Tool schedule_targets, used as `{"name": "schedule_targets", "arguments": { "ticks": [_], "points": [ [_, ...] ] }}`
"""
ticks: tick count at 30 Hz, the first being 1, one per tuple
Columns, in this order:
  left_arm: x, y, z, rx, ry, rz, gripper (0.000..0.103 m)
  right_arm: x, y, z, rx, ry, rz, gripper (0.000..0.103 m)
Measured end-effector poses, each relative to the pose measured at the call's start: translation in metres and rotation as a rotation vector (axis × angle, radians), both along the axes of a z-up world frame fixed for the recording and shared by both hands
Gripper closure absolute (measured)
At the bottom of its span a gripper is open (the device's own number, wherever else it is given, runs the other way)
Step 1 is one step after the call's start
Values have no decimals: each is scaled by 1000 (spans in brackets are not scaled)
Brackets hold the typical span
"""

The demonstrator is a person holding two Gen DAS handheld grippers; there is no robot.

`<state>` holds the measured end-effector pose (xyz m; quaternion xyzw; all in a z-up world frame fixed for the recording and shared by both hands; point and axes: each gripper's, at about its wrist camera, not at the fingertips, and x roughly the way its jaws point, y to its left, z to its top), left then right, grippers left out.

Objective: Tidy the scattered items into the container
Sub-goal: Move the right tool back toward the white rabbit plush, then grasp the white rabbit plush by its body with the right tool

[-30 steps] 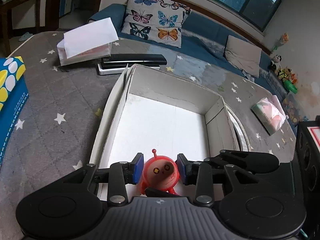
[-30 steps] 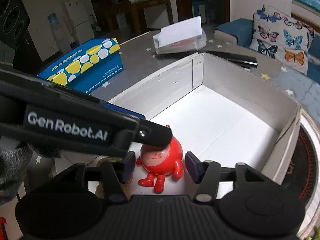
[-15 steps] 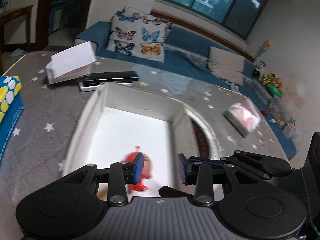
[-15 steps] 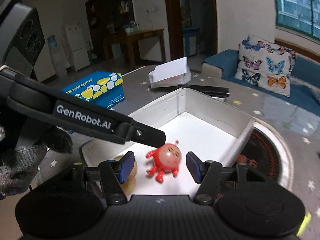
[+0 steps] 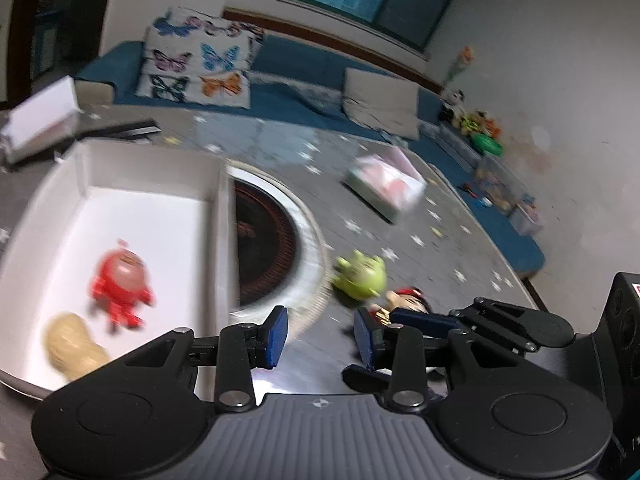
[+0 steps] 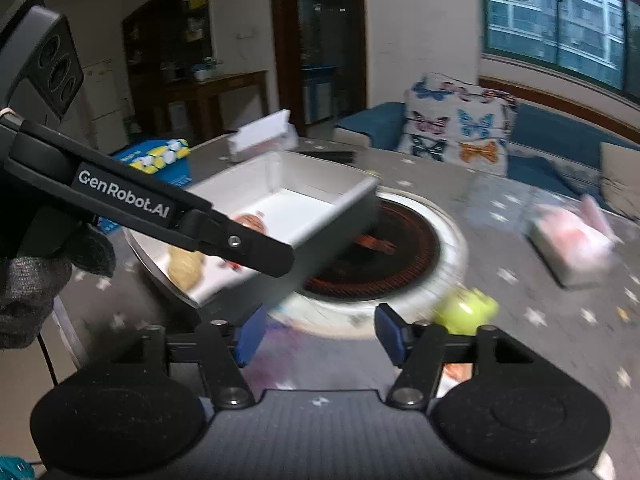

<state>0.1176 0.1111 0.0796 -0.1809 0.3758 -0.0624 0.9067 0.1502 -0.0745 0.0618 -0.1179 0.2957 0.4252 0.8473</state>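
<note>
The white box sits on the grey star cloth; it also shows in the right wrist view. In it lie a red round toy and a tan peanut-shaped item. A green toy and a red-capped figure lie on the cloth right of the box. My left gripper is open and empty above the cloth, right of the box. My right gripper is open and empty, with the green toy just to its right. The left gripper's arm crosses the right wrist view.
A round burner ring is set in the table beside the box. A pink tissue pack lies further right. A blue spotted box, a white paper holder and a black flat device lie behind the box.
The red toy has left my left gripper and now lies in the box. Both grippers have lifted and swung right, away from the box towards the green toy.
</note>
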Motion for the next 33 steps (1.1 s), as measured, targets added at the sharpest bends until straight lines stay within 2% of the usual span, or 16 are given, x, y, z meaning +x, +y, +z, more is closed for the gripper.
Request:
{"name": "schedule_targets", "arguments": {
  "ticks": [2, 6, 9, 14, 18, 21, 28, 31, 33],
  "points": [
    [3, -15, -7, -17, 18, -27, 64, -1, -22, -4, -19, -15, -42, 29],
    [11, -37, -21, -64, 48, -70, 64, 5, -59, -15, -76, -38, -124, 27],
    [15, -52, -28, -64, 63, -99, 64, 13, -82, -24, -116, -46, -186, 23],
    [21, -67, -37, -63, 96, -125, 64, 36, -114, -47, -135, 13, -246, 19],
    [24, -74, -43, -68, 119, -137, 64, 45, -127, -59, -93, 99, -234, 18],
    [25, -78, -47, -71, 133, -148, 64, 37, -125, -63, -114, 104, -214, 18],
    [24, -82, -56, -103, 157, -167, 64, 2, -113, -60, -113, 124, -146, 32],
    [23, -82, -60, -131, 170, -171, 64, -13, -105, -58, -99, 142, -111, 43],
    [23, -82, -63, -140, 179, -175, 64, -20, -101, -58, -87, 157, -94, 46]
  ]
}}
